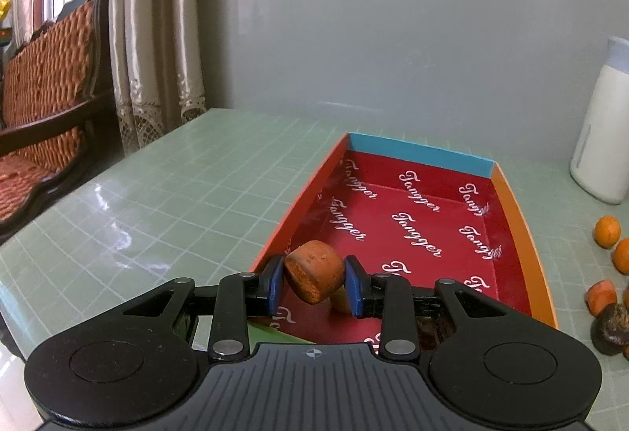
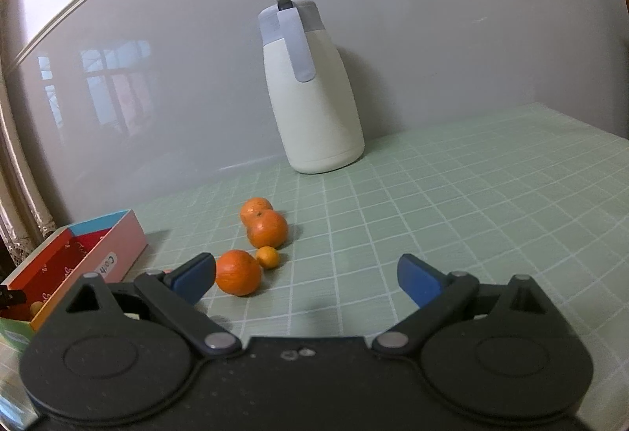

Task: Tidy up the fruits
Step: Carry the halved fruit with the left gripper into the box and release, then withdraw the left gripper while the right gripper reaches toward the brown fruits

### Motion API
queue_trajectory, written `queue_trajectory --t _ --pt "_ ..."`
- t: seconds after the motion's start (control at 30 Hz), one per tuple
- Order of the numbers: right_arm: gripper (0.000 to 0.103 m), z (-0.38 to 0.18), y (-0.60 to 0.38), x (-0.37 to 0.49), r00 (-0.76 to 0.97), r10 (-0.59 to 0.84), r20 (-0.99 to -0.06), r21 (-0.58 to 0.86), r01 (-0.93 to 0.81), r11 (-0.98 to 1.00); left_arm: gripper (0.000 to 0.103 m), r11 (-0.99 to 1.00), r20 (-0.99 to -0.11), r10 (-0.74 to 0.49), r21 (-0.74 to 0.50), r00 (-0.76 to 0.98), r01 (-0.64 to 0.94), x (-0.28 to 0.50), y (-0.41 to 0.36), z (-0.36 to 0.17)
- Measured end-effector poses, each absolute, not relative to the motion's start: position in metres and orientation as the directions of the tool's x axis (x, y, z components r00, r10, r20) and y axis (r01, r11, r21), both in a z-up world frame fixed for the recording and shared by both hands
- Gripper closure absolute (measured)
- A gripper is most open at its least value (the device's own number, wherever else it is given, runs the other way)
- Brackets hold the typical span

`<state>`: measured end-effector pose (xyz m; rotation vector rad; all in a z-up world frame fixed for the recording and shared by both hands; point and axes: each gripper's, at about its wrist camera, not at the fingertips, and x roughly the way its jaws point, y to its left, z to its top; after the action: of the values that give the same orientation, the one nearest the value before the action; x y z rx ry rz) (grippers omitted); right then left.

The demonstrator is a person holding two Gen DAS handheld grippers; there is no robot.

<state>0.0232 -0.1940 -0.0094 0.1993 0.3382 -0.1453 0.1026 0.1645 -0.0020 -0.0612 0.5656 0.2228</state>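
Two views, one table (image 2: 471, 195): it has a pale green top w/ a white grid of squares, a bit glossy, and window light reflects on it at the left side. Behind the table is a plain grey wall (image 1: 393, 18), also shiny; in the right view it mirrors a window frame. At the far left of the left view hang beige curtains (image 1: 157, 38) w/ lace hems, and beside them stands a dark wood chair (image 1: 47, 97) w/ an orange woven back, next to a bright window.

On the table lies an open box (image 1: 523, 234), red inside w/ white script print, orange side walls and a blue far wall. The left claw (image 1: 314, 279) is over the near end of the box and is narrow, its blue pads pressing on a brown-orange fruit piece (image 1: 314, 270) w/ a flat cut face. Below it, inside the box, is a small tan thing; I cannot tell what it is.

The right claw (image 2: 306, 277) is wide and holds nothing. Just ahead of it, on the table, are four oranges (image 2: 238, 272): two bigger ones touching at the back, one near the left finger, and a small one beside it. A white jug (image 2: 314, 97) w/ grey-blue lid stands upright near the wall. The box is at the left, approx. beside the oranges but apart from them.
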Motion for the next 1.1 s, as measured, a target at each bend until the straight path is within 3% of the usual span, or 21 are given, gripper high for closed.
queue_trajectory --t 0.43,0.5,0.63,0.77,1.1 --pt "0.004 -0.009 -0.191 0.024 0.934 -0.097 -0.344 0.172 0.164 0.971 0.067 0.972 -0.55 0.175 -0.036 0.816 -0.233 0.102 0.169 0.0" --pt "0.004 -0.009 -0.192 0.024 0.934 -0.097 -0.343 0.174 0.165 0.971 0.061 0.972 -0.549 0.165 -0.05 0.819 -0.23 0.101 0.169 0.001" --pt "0.004 -0.009 -0.193 0.024 0.934 -0.097 -0.343 0.178 0.166 0.97 0.027 0.979 -0.532 0.126 -0.07 0.838 -0.192 0.095 0.162 0.005" --pt "0.004 -0.008 -0.194 0.023 0.936 -0.097 -0.34 0.174 0.164 0.971 0.007 0.982 -0.492 0.163 -0.005 0.855 -0.19 0.085 0.146 0.011" --pt "0.004 -0.007 -0.202 0.015 0.936 -0.115 -0.333 0.176 0.181 0.968 0.004 0.994 -0.455 0.101 0.008 0.885 -0.109 0.065 0.114 0.025"
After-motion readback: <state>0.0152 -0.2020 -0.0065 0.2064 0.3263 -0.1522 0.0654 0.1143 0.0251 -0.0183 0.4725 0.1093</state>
